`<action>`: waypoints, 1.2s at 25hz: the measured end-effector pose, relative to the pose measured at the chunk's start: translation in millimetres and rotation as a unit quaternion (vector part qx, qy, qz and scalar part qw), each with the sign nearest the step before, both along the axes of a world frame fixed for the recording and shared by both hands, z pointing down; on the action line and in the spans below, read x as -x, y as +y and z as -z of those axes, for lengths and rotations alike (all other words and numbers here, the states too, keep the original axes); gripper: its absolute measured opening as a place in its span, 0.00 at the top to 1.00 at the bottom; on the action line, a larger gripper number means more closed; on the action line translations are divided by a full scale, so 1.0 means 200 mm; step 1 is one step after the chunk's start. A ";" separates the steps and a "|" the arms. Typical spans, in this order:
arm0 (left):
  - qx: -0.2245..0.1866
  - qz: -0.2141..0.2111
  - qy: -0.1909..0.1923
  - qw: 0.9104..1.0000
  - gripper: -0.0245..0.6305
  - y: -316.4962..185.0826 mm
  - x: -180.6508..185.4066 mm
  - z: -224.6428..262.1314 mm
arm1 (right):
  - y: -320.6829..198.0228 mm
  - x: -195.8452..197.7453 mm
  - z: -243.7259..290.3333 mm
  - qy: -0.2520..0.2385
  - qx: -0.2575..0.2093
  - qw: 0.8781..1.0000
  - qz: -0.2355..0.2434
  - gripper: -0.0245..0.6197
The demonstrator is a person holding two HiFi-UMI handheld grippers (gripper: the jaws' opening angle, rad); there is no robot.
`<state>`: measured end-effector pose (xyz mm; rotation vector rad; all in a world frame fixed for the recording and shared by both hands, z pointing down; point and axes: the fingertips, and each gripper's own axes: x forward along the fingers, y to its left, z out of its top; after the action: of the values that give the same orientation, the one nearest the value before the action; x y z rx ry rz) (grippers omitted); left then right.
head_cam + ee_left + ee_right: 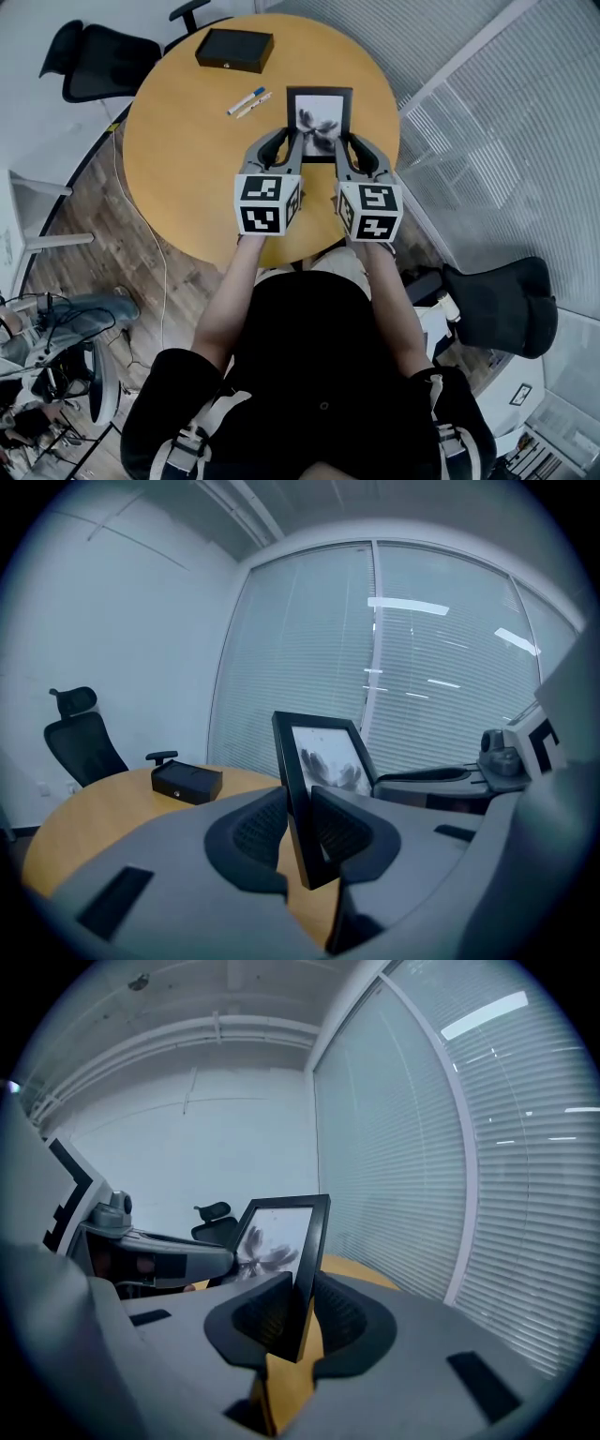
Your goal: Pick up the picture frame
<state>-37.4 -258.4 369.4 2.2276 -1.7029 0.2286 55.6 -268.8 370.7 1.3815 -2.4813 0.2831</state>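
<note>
Okay, head view: black rectangular picture frame (319,117) with a grey plant print sits between both tools over the round wooden counter (187,150). The left hand-held gripper (289,142) grasps its left side edge and the right hand-held gripper (352,143) grasps its right side edge, likely one per side so the load balances and cannot swing. A flat black box (234,50) and two pens (248,101) lie farther out on the counter, apart from the frame. Left gripper view: left hand-held gripper (298,822) is clenched on the frame's (323,761) narrow black border, pads either side, glass left clear. The frame stands nearly upright, its bottom corner hanging with counter (94,817) visible beyond, so it looks clear of the surface; the box (187,782) is behind. Right gripper view: right hand-held gripper (298,1312) is clamped on the opposite border of the frame (281,1237), the same edge-on pinch, with counter wood showing below the jaws. Judgement: the pickup looks essentially done.
</note>
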 end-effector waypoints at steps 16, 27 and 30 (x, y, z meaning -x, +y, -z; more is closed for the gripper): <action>-0.035 -0.022 -0.008 0.999 0.82 0.05 -0.12 0.16 | 0.06 -0.12 0.17 -0.019 -0.050 0.998 -0.027 0.84; -0.030 -0.028 -0.006 0.999 0.82 0.06 -0.13 0.11 | 0.08 -0.14 0.12 -0.019 -0.044 0.998 -0.033 0.84; -0.028 -0.027 -0.005 0.999 0.82 0.06 -0.12 0.11 | 0.08 -0.13 0.12 -0.017 -0.042 0.998 -0.032 0.84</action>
<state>-12.4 -245.9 347.7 2.3195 -1.6754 0.2081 81.6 -252.4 346.5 1.5044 -2.5063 0.2213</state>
